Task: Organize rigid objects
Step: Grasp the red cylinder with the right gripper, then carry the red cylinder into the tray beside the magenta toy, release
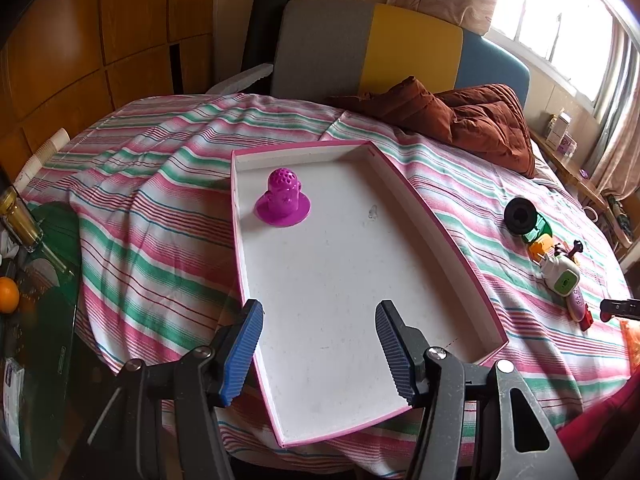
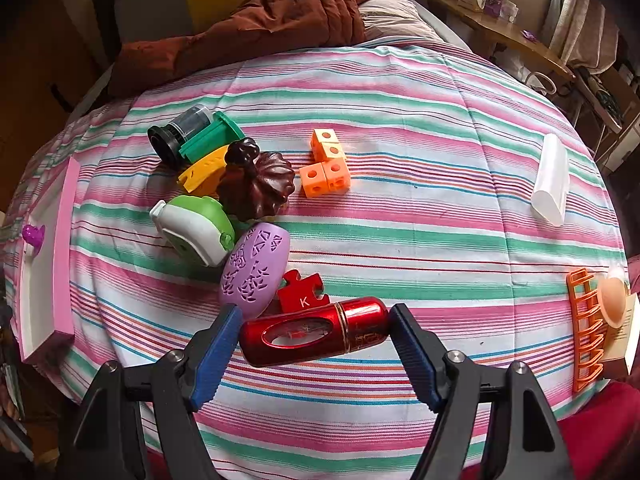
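Landmark: I took the shallow white cardboard tray with pink rim [image 1: 400, 200] on the striped pink, green and white cloth [image 2: 400, 92] as reference.
Tray contents: one magenta perforated plastic dome with a flat brim [image 1: 283, 200] stood near the tray's far left corner.
Left gripper [image 1: 320, 350]: it hung over the tray's near end, jaws apart, nothing between them.
Right gripper [image 2: 315, 348]: it was well to the right of the tray, with the glossy red metal capsule with an oval window [image 2: 316, 336] lying lengthwise between its blue pads [image 2: 412, 354]. I judged it clamped end to end, but contact at the left pad [image 2: 214, 354] was not clear.
Remaining pile: the lilac perforated plastic egg [image 2: 254, 274] and red jigsaw piece marked K [image 2: 301, 293] lay just beyond the capsule, on the tray side.
Risk 1: I judged the capsule's rounded, polished ends could slip from the pads during carriage.
Risk 2: a low swing toward the tray could knock the egg or scatter the pile.
Risk 3: the left gripper stood above the drop zone and could obstruct placement.
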`<state>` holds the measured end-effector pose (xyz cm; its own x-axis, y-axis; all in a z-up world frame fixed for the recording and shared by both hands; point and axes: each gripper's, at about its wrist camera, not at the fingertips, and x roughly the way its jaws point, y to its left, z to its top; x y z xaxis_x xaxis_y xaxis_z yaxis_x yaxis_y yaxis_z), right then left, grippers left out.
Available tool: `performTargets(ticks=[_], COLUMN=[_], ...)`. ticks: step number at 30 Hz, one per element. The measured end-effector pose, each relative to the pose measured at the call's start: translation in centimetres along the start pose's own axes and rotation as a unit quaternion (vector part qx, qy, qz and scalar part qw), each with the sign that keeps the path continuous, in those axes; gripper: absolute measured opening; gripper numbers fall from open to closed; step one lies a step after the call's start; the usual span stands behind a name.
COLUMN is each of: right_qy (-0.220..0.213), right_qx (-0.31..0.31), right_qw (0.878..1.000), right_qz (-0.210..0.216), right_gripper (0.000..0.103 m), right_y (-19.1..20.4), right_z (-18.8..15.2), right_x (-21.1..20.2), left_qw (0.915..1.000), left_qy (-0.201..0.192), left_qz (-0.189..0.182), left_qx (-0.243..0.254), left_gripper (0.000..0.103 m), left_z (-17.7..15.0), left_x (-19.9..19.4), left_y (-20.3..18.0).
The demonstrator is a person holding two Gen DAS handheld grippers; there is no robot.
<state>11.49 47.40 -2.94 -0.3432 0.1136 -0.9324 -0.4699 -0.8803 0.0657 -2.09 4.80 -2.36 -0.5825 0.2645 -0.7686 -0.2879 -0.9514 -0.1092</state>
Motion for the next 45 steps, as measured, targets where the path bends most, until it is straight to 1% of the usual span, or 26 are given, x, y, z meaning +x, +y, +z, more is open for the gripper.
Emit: performTargets(ticks=[6,11,13,17,20,23,27,30,34,38,41,45], right_qy=[-0.008,-0.020,-0.026,-0.022,-0.030,-0.037,-0.046,-0.050,-0.050,-0.042,-0.034,-0.013], right_qx=[0.009,0.011,0.003,-0.003,-0.012,-0.021,-0.046,-0.071,-0.111,-0.147,-0.180,-0.215], right_qw=[1.000,1.000,1.000,1.000,0.999,0.999,0.997,0.994,0.986,0.974,0.965,0.957], right_qz=[0.002,-0.006,-0.013,-0.011,-0.012,0.000,0.029,0.067,0.118,0.167,0.186,0.197], right_gripper=[0.076,0.076,0.076,0.076,0.076,0.076,0.076,0.076,0.076,0.076,0.076,0.076], right_y=[-0.2,-0.1,0.3,1.1,2.0,3.5,6.9,10.5,15.9,21.5,25.7,30.6], right_z=[0.3,0.3,0.4,0.4,0.5,0.7,1.4,2.1,2.7,3.2,3.3,3.3], right_x=[-0.2,-0.7,-0.9,-0.7,-1.0,-1.3,-1.7,-2.0,-2.1,-1.9,-1.3,0.5], left_qw=[1.0000,1.0000,1.0000,1.0000,1.0000,0.9999,0.9999,0.9998,0.9997,0.9995,0.9991,0.9977], left_qy=[0.003,0.002,0.002,0.001,-0.002,0.000,0.000,0.001,0.002,0.004,0.001,0.000], left_qz=[-0.001,-0.003,-0.003,-0.004,-0.003,-0.003,0.000,0.001,0.002,0.003,0.007,0.020], left_qx=[-0.001,-0.001,-0.003,-0.006,-0.007,-0.011,-0.014,-0.019,-0.024,-0.031,-0.042,-0.065], left_gripper=[0.060,0.060,0.060,0.060,0.060,0.060,0.060,0.060,0.059,0.059,0.059,0.059], left_z=[-0.2,-0.3,-0.4,-0.5,-0.6,-0.7,-0.8,-0.8,-0.9,-1.0,-1.0,-1.2], left_x=[0.1,0.0,0.0,0.0,-0.2,-0.2,-0.2,-0.2,-0.2,-0.1,-0.3,-0.5], left_y=[0.1,0.2,0.4,0.6,0.9,1.2,1.6,2.0,2.5,3.1,4.0,6.0])
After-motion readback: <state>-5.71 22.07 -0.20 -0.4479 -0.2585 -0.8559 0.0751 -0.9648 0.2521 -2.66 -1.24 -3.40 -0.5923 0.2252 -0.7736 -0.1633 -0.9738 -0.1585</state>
